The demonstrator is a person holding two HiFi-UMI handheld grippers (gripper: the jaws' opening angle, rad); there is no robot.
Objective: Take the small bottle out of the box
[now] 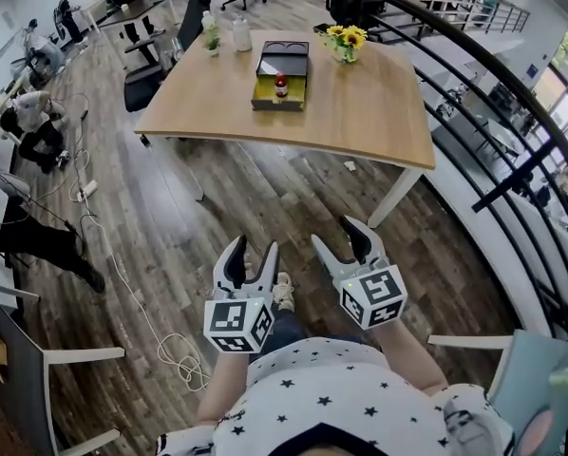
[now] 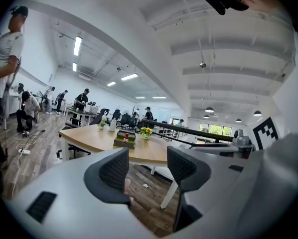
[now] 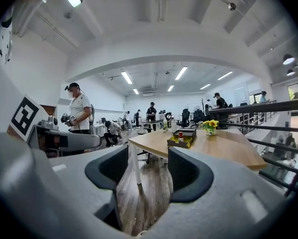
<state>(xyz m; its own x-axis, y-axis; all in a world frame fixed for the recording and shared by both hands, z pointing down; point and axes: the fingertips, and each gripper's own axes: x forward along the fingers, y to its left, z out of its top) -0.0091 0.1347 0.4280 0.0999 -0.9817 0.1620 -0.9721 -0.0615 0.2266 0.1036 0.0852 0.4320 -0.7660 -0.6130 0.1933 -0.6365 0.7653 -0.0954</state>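
Observation:
A small red bottle [image 1: 281,87] with a white cap stands in an open yellow-lined box [image 1: 270,94] on the wooden table [image 1: 360,112], whose dark lid lies folded back behind it. Both grippers hang low near my body, well short of the table. My left gripper [image 1: 249,256] is open, nothing between its jaws. My right gripper [image 1: 342,233] is open and empty too. In the left gripper view the bottle [image 2: 125,138] and box [image 2: 124,142] are far off beyond the gripper [image 2: 147,167]. The right gripper view shows the same box [image 3: 183,140] and bottle [image 3: 180,134] past that gripper [image 3: 147,169].
A vase of yellow flowers [image 1: 347,42], a small plant [image 1: 211,41] and a white jar [image 1: 241,34] stand at the table's far edge. Office chairs [image 1: 151,79] flank the left side. A cable [image 1: 123,274] runs over the wood floor. A black railing [image 1: 512,93] runs along the right. Several people are in the room.

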